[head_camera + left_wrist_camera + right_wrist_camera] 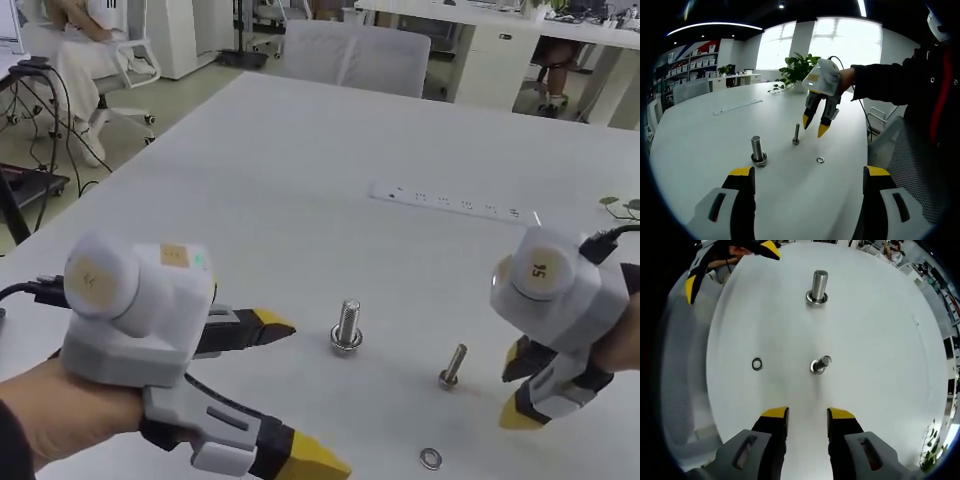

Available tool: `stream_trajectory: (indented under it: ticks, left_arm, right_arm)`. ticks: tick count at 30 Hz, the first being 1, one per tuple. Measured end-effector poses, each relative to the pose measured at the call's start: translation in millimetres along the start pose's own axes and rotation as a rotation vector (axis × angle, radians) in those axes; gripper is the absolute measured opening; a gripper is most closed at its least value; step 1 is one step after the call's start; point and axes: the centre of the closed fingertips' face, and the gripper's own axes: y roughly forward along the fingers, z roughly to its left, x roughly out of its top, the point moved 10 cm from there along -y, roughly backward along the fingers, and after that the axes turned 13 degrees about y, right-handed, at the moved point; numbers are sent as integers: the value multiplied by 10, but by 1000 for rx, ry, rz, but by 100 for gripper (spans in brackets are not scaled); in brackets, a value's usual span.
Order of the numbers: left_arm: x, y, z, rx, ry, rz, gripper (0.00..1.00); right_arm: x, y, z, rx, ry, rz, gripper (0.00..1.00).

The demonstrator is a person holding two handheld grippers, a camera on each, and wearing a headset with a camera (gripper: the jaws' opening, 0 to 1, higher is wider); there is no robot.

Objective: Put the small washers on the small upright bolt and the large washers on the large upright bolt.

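Low at 7 o'clock in the head view, a hand (pixel 55 410) grips the white-and-grey left gripper (pixel 290 390). It points roughly level across the tabletop, its yellow-tipped jaws spread wide with nothing between them. At 4 o'clock the matching right gripper (pixel 520 388) tilts nose-down toward the surface. Its jaws are parted by a narrower gap and also hold nothing (its own view looks almost straight down on the work).

Two bolts stand upright. The large steel bolt (pixel 346 327) is near the centre with a metal ring seated round its foot; I cannot tell how many washers make up that ring. The small steel bolt (pixel 452 366) stands at 4 o'clock from it, near the right gripper's tips. One loose steel washer (pixel 431 459) lies flat at about 6 o'clock from the small steel bolt, apart from both bolts.

The white table (pixel 300 180) is broad with a rounded edge. A white power strip (pixel 455 203) lies at 12 o'clock beyond the bolts, and a grey chair (pixel 350 55) stands at the far side. In the left gripper view a green potted plant (pixel 800 67) stands at the table's end, before bright office windows.
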Motion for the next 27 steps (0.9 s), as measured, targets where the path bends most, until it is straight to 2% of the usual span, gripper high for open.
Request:
stream_trajectory:
  ticks: [16,27]
  left_arm:
    - [76,-23,-6,2,27,-16,89]
    - [115,-53,-27,14,43,-28,89]
  right_arm:
    - [-7,18,377,30,-22,-7,32]
    - [185,105,646,58,-92,-17,32]
